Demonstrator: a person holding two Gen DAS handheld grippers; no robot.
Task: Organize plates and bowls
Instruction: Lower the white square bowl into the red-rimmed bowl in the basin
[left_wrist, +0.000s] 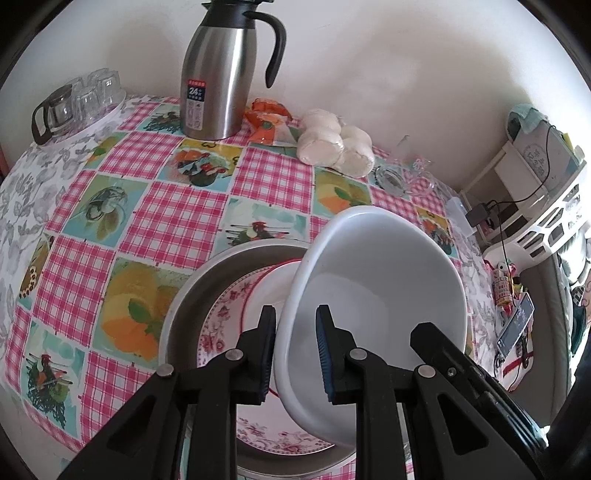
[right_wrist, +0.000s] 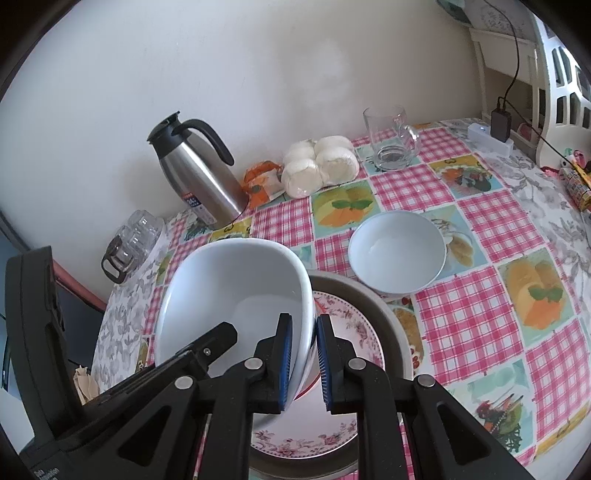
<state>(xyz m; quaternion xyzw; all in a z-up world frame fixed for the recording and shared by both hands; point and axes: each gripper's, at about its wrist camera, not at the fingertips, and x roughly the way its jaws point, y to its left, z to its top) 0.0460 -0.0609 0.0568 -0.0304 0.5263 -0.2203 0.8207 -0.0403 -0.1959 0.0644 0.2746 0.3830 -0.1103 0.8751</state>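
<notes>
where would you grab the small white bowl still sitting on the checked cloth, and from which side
Grip the small white bowl by its thin rim, one finger inside and one outside, coming from above on the near edge. It stands upright and empty beside the metal pan, so the wall is open all round; the right gripper would first have to let go of the large white bowl.

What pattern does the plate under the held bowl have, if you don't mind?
Pink-red flowers on white, red rim line: plate, right wrist view.

Floral plate (left_wrist: 221, 314) partly behind bowl (left_wrist: 388, 288)
</notes>
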